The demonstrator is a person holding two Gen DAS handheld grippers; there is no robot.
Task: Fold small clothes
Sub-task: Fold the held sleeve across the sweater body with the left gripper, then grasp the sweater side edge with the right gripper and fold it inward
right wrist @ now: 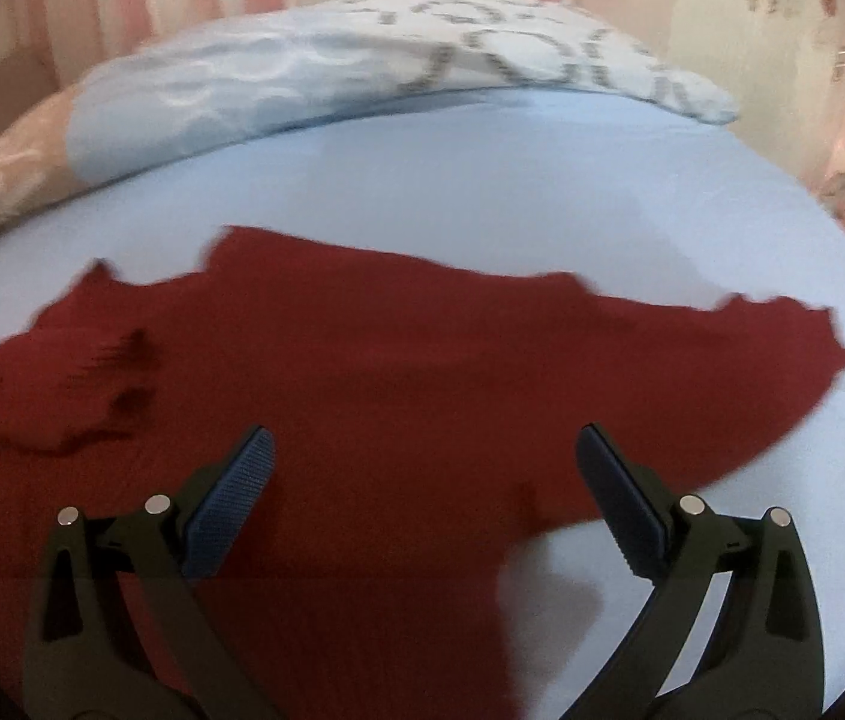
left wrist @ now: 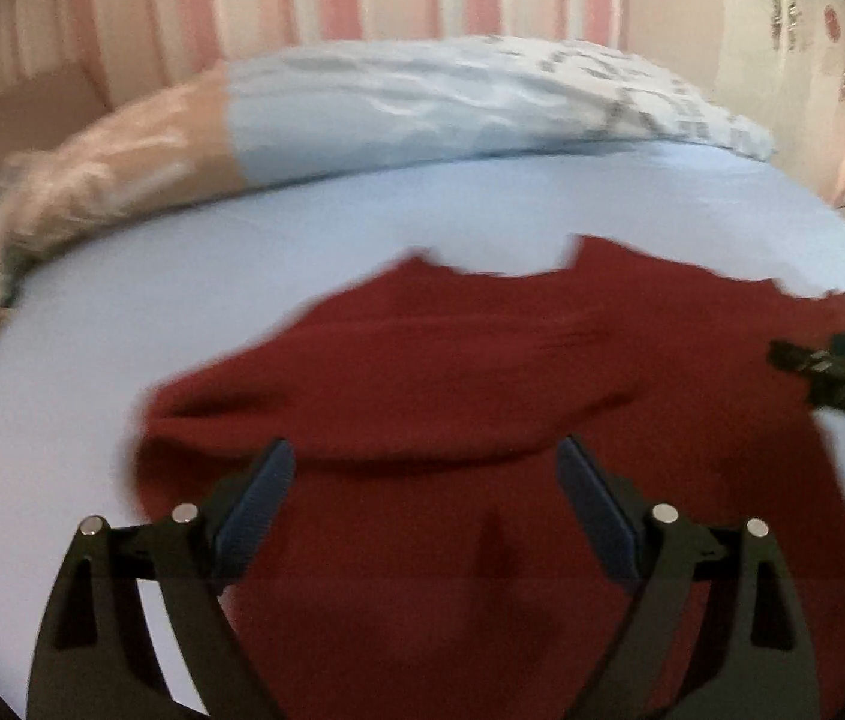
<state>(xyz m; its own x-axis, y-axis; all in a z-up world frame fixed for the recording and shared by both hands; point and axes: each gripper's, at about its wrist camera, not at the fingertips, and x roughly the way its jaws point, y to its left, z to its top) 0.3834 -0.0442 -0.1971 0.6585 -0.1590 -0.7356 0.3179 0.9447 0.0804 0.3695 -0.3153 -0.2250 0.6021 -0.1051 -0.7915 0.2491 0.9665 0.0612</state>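
Your left gripper (left wrist: 425,456) and right gripper (right wrist: 422,447) both hang with jaws spread, gripping nothing, over the dark red garment (left wrist: 482,372) on the light blue sheet (left wrist: 92,372), pillow (left wrist: 452,96) along its far edge.

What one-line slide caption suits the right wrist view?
Open right gripper poised over a dark red knitted garment spread on a pale blue bed sheet, nothing between its jaws.

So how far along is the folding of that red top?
Early. Done: the red top lies on the blue sheet, one side flopped over itself. In hand: nothing; left tongs and right tongs hover open above it. Left: nearly all folding, since it isn't a neat bundle.
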